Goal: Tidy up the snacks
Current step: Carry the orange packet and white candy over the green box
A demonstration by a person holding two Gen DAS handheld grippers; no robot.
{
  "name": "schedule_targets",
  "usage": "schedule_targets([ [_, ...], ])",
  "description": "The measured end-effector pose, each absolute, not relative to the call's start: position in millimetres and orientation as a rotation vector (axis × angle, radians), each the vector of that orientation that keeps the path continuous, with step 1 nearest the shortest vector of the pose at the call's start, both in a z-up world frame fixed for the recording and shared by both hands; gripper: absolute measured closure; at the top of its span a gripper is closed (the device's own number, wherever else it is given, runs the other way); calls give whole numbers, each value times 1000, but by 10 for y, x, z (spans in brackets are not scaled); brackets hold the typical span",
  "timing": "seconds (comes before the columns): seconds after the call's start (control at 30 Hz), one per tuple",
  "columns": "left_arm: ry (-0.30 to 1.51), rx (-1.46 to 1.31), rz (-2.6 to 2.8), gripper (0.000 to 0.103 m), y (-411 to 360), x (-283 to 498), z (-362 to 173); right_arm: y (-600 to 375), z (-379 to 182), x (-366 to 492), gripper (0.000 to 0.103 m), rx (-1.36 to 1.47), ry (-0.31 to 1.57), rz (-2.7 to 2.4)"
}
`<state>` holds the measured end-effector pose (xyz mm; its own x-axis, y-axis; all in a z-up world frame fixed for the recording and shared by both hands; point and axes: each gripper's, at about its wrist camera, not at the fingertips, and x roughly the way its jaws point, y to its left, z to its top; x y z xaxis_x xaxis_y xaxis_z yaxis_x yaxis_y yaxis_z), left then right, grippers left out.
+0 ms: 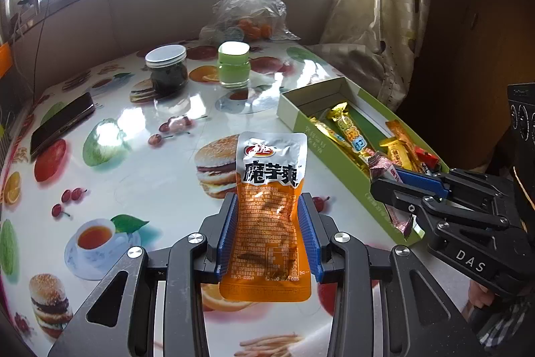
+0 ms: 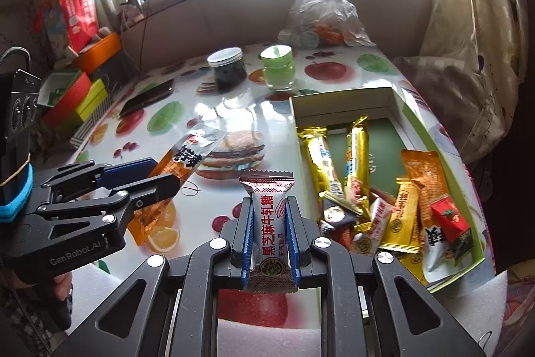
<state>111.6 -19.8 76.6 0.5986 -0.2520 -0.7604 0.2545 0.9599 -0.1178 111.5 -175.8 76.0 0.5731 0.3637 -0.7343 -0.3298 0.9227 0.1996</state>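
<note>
My left gripper [image 1: 267,216] is shut on an orange and silver snack pouch [image 1: 269,209], held above the table left of the green box [image 1: 327,153]. It also shows in the right wrist view [image 2: 160,178], with the pouch [image 2: 187,156] in it. My right gripper [image 2: 269,216] is shut on a red and white nougat candy [image 2: 269,223], held just left of the box [image 2: 431,129]. In the left wrist view my right gripper [image 1: 394,186] is over the box's near end with the candy [image 1: 384,168]. The box holds several gold bars and wrapped snacks [image 2: 394,216].
On the fruit-print table [image 1: 140,163] stand a dark jar with a white lid [image 1: 166,69] and a green jar [image 1: 233,64]. A phone [image 1: 62,122] lies at the left. A clear bag of oranges [image 1: 249,12] sits at the back. Coloured boxes [image 2: 77,96] are stacked left of the table.
</note>
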Motion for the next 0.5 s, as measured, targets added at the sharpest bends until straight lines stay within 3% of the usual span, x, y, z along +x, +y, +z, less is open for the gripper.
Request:
schedule_targets([
  [0.5, 870, 4, -368, 65, -609, 1228, 861, -2198, 832, 1135, 86, 80, 845, 313],
])
